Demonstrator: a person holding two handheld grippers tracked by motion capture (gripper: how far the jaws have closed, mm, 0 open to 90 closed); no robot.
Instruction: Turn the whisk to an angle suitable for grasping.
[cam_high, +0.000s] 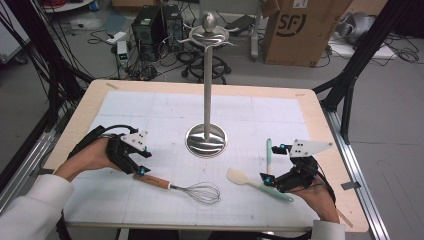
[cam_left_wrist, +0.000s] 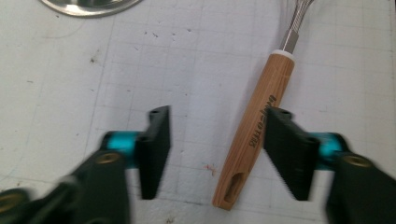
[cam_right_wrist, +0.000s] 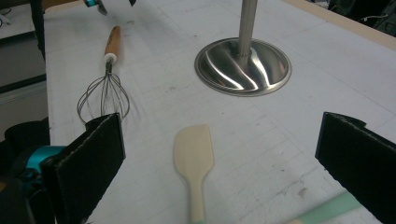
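From above, the left gripper (cam_high: 141, 161) hangs with jaws spread over the wooden handle end of the whisk (cam_high: 186, 188), which lies flat on the table (cam_high: 320, 115); the right gripper (cam_high: 274, 162) is spread around the spatula (cam_high: 256, 183). Along the left gripper's jaws, the whisk handle lies loose between them. Along the right gripper's wide jaws, the spatula blade rests before the metal stand (cam_right_wrist: 243, 65).

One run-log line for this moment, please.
left gripper: open over wooden-handled wire whisk | right gripper: open over cream silicone spatula
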